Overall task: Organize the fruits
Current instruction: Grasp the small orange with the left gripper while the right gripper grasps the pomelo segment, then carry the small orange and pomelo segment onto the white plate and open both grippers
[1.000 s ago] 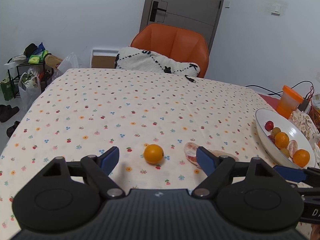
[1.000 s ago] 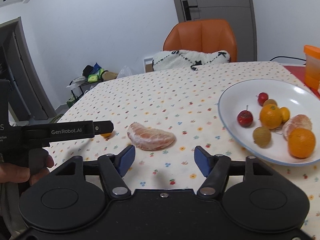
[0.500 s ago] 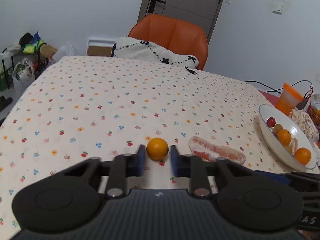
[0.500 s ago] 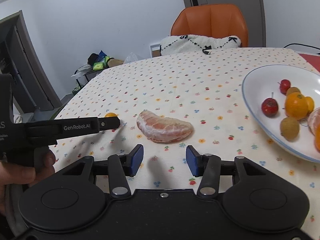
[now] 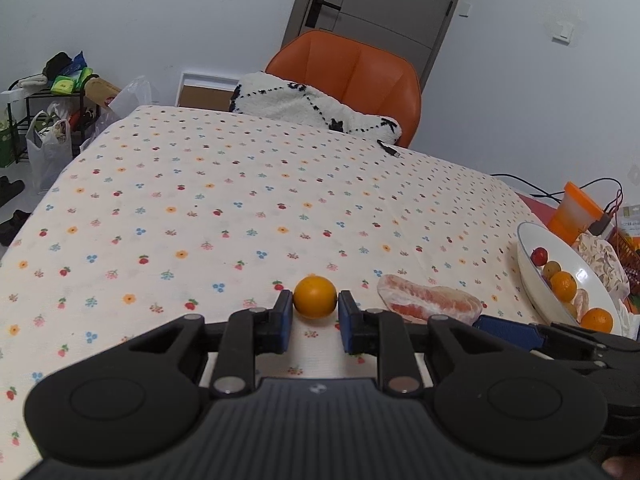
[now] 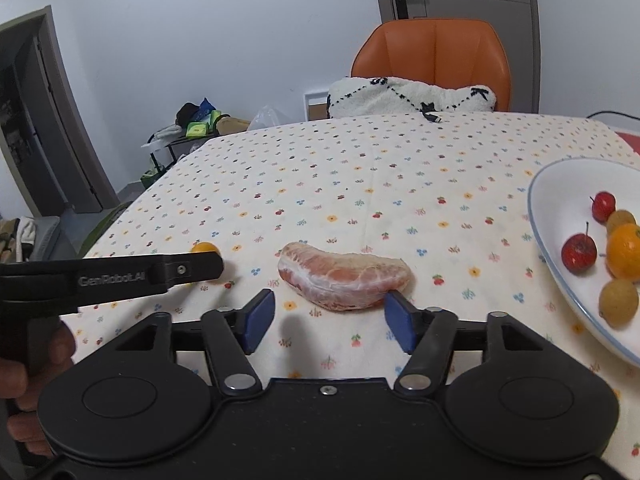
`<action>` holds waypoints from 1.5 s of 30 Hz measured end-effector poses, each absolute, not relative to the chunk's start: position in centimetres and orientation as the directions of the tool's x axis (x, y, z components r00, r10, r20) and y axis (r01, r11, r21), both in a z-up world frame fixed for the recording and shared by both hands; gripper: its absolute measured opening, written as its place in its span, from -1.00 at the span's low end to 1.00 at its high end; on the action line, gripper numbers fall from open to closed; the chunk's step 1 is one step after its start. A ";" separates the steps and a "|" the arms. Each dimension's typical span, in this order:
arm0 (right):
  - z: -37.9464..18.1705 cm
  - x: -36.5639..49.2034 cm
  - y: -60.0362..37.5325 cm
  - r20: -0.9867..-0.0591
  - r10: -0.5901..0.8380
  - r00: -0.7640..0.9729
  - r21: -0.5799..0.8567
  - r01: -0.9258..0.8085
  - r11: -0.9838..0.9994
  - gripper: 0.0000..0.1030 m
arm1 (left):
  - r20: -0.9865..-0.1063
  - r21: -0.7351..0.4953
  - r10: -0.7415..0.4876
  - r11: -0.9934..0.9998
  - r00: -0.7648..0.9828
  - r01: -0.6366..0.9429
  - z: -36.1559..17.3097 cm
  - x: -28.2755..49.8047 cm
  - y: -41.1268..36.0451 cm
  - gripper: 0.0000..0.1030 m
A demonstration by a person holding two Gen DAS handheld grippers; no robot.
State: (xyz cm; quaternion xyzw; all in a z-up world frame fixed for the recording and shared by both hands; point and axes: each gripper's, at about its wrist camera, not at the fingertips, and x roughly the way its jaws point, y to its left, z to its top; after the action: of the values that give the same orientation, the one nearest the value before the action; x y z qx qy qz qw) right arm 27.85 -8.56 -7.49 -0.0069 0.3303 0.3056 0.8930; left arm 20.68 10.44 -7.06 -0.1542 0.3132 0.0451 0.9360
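Pomelo wedge [image 6: 345, 280] lies flat on the table [image 6: 360, 184], long axis left-right, curved back toward the camera. Right hand-held gripper [image 6: 329, 316] low and level, spread wide, pads flanking the wedge's near edge, nothing gripped. Left view alone shows the left hand-held gripper [image 5: 313, 322] narrowed around a small orange [image 5: 315, 296], pads at its sides; firm contact unclear. Right view shows that orange mostly hidden behind the left tool. Bowl [image 6: 548, 236] of fruit at right.
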 end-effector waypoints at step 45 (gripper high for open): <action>-4.9 28.1 -10.2 -0.535 0.490 0.689 0.109 -0.518 0.848 0.64 | -0.556 -0.227 0.020 0.958 0.831 -0.175 -4.3 19.6 9.0 -0.56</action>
State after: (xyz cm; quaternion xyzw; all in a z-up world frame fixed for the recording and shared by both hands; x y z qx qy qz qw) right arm 28.07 -10.16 -4.88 -0.0252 0.2835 0.2744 0.9185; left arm 19.64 9.00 -4.29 -0.1353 0.2861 0.0513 0.9472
